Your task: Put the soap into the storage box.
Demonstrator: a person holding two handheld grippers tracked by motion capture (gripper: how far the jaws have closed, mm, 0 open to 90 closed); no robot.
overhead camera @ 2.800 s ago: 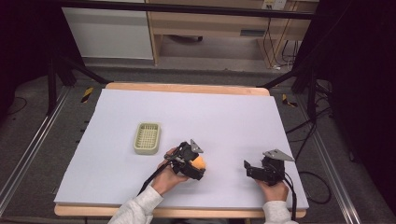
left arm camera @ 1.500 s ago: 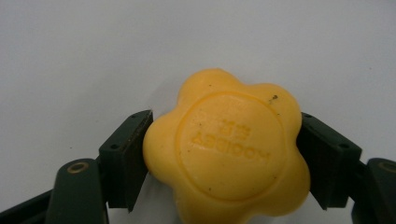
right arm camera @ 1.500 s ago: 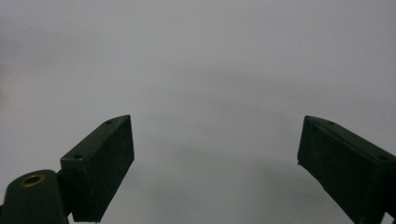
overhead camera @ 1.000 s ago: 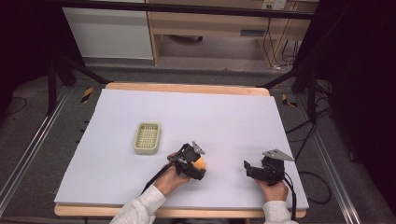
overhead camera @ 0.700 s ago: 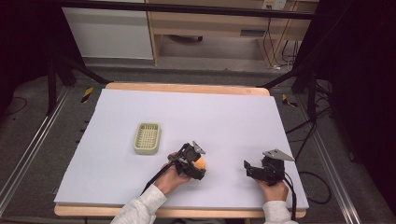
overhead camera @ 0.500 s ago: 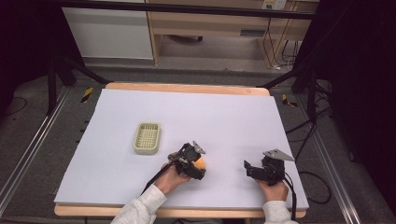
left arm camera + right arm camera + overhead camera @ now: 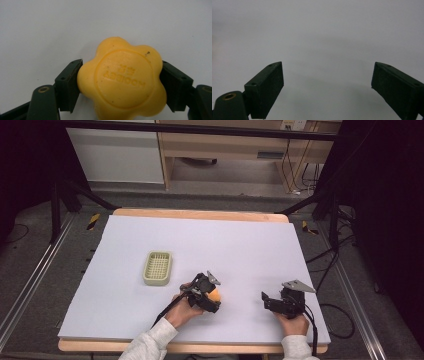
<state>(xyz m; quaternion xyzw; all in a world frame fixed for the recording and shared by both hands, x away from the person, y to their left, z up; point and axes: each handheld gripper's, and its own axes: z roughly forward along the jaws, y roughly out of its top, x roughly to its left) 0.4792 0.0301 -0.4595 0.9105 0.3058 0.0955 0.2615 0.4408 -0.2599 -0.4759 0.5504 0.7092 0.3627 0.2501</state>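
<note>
From the high view, the left tool (image 7: 209, 295) sits near the front edge of the white surface (image 7: 250, 250), a bit left of center, with a yellow flower-shaped soap (image 7: 214, 295) clamped in it. A small pale green basket (image 7: 157, 268) sits on the surface at about 10 o'clock from that tool, close by but not touching. The right tool (image 7: 267, 301) rests over at 3 o'clock from the soap, well apart, held low by the person's right hand (image 7: 294, 322), jaws pointing toward 9 o'clock. In the left gripper view the soap is right there between the two black jaws, both pads pressing on its lobed sides, so it's a solid grip; there's raised lettering on the round face, and plain white surface behind it. In the right gripper view the right tool's jaws stand wide apart at 8 and 4 o'clock with nothing between them, just the bare surface.
</note>
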